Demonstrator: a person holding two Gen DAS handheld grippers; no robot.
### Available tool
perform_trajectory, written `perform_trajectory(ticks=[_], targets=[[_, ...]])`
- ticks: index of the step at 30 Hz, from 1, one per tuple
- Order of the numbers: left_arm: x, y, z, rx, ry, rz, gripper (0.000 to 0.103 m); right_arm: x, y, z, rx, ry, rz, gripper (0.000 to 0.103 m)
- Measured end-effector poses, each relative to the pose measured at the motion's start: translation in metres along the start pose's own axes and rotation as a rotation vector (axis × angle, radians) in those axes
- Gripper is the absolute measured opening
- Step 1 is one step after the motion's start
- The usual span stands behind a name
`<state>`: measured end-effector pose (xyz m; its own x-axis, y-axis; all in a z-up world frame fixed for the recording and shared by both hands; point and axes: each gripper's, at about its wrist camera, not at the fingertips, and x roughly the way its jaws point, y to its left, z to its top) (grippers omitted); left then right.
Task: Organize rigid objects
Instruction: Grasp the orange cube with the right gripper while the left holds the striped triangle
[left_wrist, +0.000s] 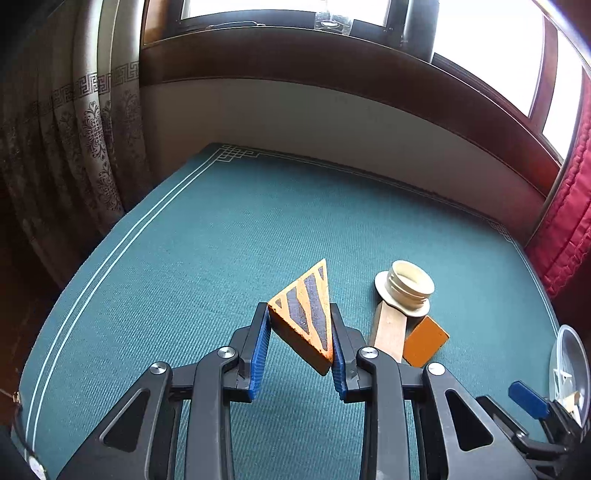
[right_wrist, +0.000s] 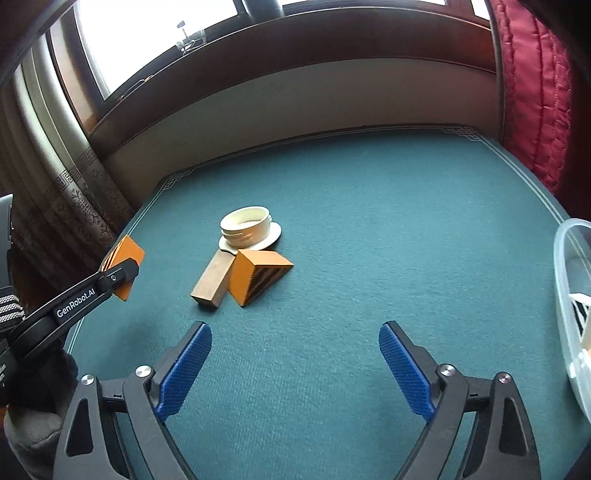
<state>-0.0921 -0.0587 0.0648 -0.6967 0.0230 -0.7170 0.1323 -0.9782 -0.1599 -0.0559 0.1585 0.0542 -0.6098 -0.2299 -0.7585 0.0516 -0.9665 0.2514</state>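
Left claw (left_wrist: 300, 332) is closed on a striped orange wedge (left_wrist: 304, 314), blue pads on its two slanted sides, block lifted clear of the teal counter (left_wrist: 207, 236). Right claw (right_wrist: 295, 362) is spread wide and empty, hovering low over the counter.

Remaining pieces sit in a cluster near the counter's middle: second orange wedge (right_wrist: 258, 275) lying on a flat face, plain wooden bar (right_wrist: 214, 280) touching its left side, cream threaded ring with flange (right_wrist: 249, 227) just behind; the bar's far end appears to run under the flange. Clear plastic bin (right_wrist: 576, 295) at the right edge, probably the destination.

Handling, as judged: wedges look like painted wood, stiff, light, not fragile. Slanted faces may squeeze the block forward out of the pads; parallel triangular faces would grip better. Bar: take across its long sides. Ring: likely smooth plastic, possibly slippery; pinch wall inside-outside, not across the flange.
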Motion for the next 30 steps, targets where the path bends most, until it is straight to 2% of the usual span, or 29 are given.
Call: perform_trajectory(ticks=[2, 5, 19, 27, 30], targets=[[-0.001, 0.004, 0.001, -0.009, -0.001, -0.002, 0.03, 0.011, 0.007, 0.002, 0.006, 0.02, 0.019, 0.083], [-0.003, 0.009, 0.004, -0.023, -0.002, -0.007, 0.03, 0.025, 0.017, 0.003, 0.005, 0.034, 0.029, 0.077], [-0.004, 0.021, 0.008, -0.057, 0.006, -0.009, 0.03, 0.05, 0.02, 0.019, 0.068, 0.019, 0.048, 0.077], [-0.005, 0.021, 0.008, -0.056, 0.006, -0.011, 0.03, 0.061, 0.03, 0.028, 0.066, 0.008, 0.005, 0.061], [-0.005, 0.021, 0.008, -0.056, 0.006, -0.01, 0.03, 0.066, 0.036, 0.029, 0.035, -0.003, -0.046, 0.054]])
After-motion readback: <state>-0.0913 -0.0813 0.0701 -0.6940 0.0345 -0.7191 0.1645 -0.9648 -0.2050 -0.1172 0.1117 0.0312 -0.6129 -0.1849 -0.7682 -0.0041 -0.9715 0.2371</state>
